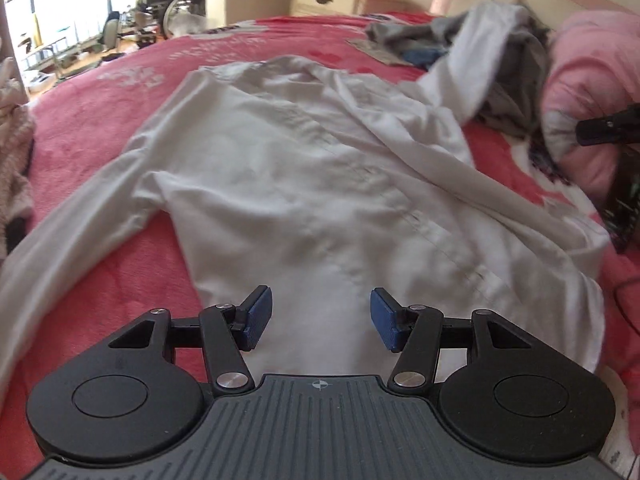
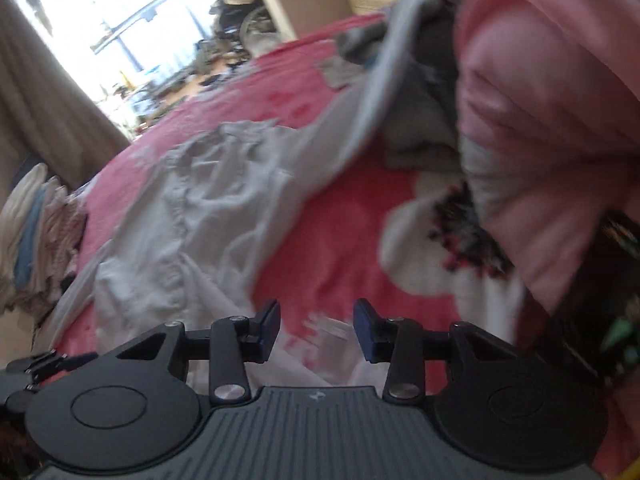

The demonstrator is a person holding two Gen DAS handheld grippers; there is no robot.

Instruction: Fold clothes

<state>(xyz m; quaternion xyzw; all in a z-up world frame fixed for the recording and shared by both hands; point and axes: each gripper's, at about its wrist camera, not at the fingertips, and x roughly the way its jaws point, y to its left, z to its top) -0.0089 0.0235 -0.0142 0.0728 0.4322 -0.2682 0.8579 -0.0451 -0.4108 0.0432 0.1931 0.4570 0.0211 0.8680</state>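
Both grippers stand with their jaws spread and nothing between the pads. We hold the left gripper (image 1: 322, 322) low over the hem end of the white shirt (image 1: 288, 184), jaws wide apart, so its camera looks up the length of the garment. We hold the right gripper (image 2: 317, 330) off the shirt's edge, above the red blanket (image 2: 348, 216), jaws likewise apart; its view is blurred, so fine detail there cannot be read.

The shirt lies spread on the blanket, body flat, its buttoned front strip running from hem toward collar. One sleeve (image 1: 72, 216) trails outward past the left gripper's side, onto bare blanket. The other sleeve (image 1: 476, 64) runs away toward the bed's head and drapes over a heap of grey clothes (image 1: 516, 92), beside the pink pillow (image 1: 592, 92). We judge the flat spread serves folding: the body gives a level base, and each sleeve is reachable by its nearer gripper.

A stack of other garments (image 2: 36, 240) sits at the bed's edge. Whether that stack is already folded we cannot tell.
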